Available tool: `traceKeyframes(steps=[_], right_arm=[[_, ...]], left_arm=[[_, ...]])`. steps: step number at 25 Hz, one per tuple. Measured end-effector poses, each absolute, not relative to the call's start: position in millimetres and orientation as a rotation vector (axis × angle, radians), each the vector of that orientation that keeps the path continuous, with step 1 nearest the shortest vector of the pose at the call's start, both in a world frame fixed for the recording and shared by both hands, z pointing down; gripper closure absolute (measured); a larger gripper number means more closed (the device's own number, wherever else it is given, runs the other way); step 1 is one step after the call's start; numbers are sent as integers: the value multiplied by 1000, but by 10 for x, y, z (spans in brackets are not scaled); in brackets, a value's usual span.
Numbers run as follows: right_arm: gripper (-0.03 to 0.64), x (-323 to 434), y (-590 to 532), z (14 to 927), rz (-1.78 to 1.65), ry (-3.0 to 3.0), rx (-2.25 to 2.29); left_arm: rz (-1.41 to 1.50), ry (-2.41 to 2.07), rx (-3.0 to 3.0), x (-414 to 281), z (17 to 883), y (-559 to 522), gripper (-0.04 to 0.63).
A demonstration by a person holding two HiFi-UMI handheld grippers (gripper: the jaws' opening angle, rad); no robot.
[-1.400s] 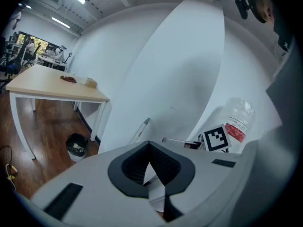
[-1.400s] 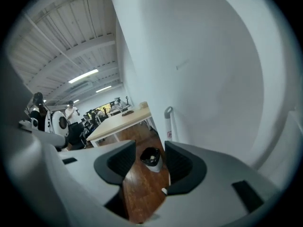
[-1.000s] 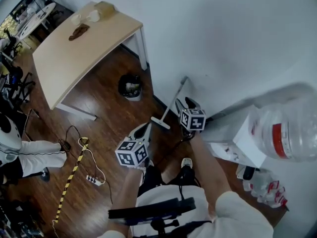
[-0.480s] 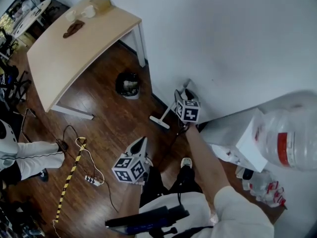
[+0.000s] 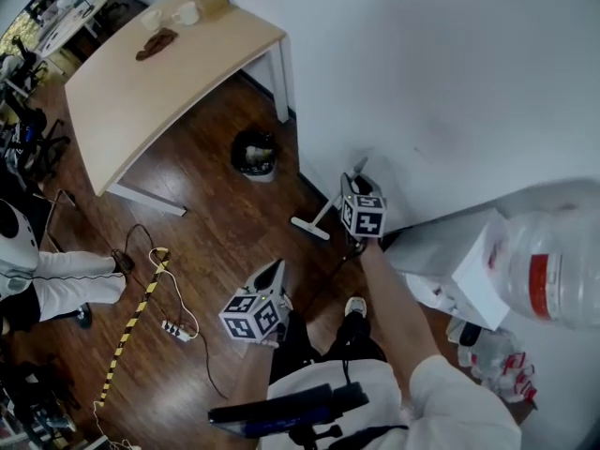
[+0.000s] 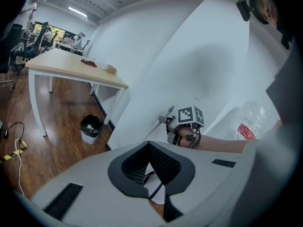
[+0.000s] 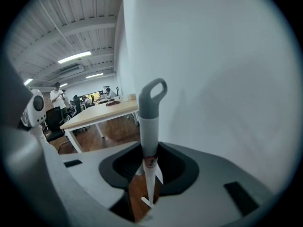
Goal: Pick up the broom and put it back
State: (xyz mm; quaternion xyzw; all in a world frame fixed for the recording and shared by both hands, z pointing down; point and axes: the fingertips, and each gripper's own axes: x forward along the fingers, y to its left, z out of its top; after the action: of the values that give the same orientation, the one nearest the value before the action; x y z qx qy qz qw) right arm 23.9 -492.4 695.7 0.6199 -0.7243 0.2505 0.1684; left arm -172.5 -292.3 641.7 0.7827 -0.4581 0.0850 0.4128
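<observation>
Evidently the put-back step is nearly done: the right tongs (image 7: 147,167) are clamped on the broom (image 7: 150,122) just below its grey hanging loop (image 7: 152,96). The white wall (image 5: 422,82) lies close ahead, and the broom head (image 5: 309,228) is on the floor below them. Next, probably, the handle must be leaned against that wall and released gently; the right arm is stretched forward, while the left tongs (image 6: 149,148), jaws together on nothing, hang low behind and to the left.
</observation>
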Motion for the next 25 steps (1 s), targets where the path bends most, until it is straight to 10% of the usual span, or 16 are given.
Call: traceKeyframes(steps=[25], right_arm=[[489, 166, -3166, 4334, 380, -2364, 1681]], left_arm=[[0, -1199, 2365, -1306, 4612, -2989, 607]])
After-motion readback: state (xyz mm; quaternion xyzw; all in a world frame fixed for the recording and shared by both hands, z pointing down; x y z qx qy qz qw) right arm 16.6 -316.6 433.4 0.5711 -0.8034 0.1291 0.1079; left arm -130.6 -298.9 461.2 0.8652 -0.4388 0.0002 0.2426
